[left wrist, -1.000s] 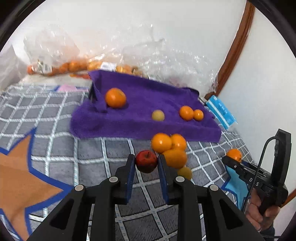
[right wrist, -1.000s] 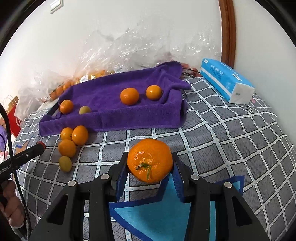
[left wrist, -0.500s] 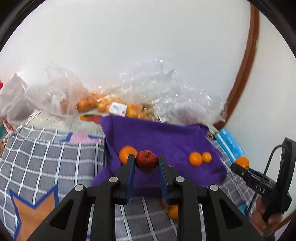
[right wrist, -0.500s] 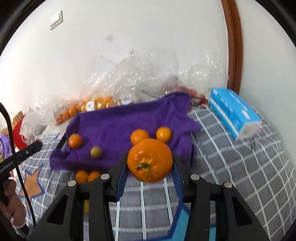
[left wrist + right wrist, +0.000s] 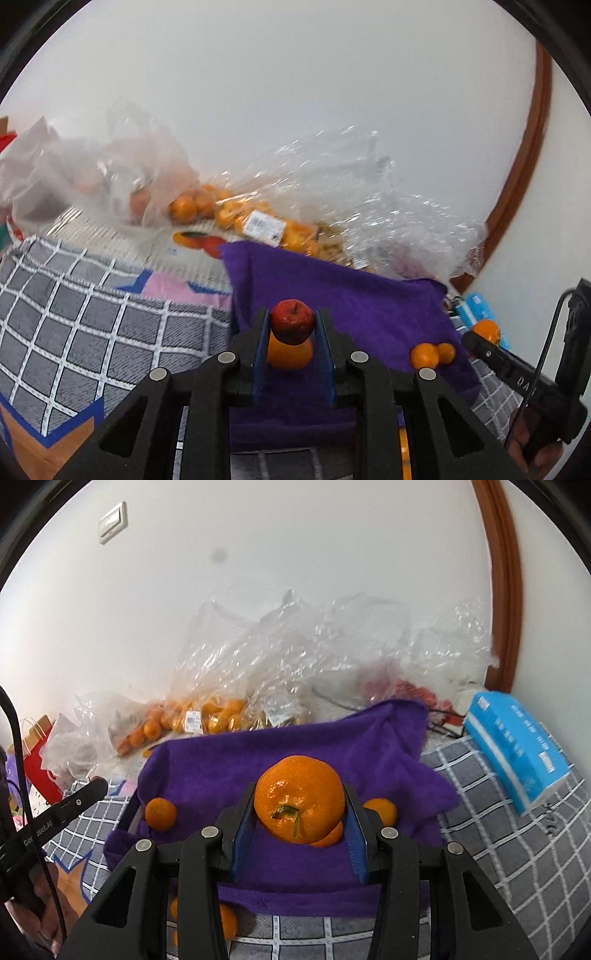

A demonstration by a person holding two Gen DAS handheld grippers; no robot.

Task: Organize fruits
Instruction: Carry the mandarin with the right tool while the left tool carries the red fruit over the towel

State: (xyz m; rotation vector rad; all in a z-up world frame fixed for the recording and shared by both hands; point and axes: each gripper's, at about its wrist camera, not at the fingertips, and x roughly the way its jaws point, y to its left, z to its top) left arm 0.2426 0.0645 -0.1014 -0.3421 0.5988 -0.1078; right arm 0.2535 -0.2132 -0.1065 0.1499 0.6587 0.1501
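My left gripper (image 5: 291, 325) is shut on a small red apple (image 5: 292, 320) and holds it above the purple towel (image 5: 354, 295). An orange (image 5: 290, 355) lies on the towel just below the apple, and two small oranges (image 5: 430, 355) lie to the right. My right gripper (image 5: 299, 808) is shut on a large orange (image 5: 299, 797) above the same towel (image 5: 229, 768). Small oranges lie on the towel at left (image 5: 160, 813) and right (image 5: 382, 809). The right gripper also shows in the left wrist view (image 5: 491, 341).
Clear plastic bags of oranges (image 5: 236, 214) lie behind the towel by the wall. A blue tissue pack (image 5: 517, 753) sits right of the towel. Loose oranges (image 5: 225, 925) lie on the checked cloth (image 5: 92, 325) in front of the towel.
Both grippers have risen and moved forward over the purple towel, each still holding its fruit. The loose oranges on the cloth have dropped below the fingers.
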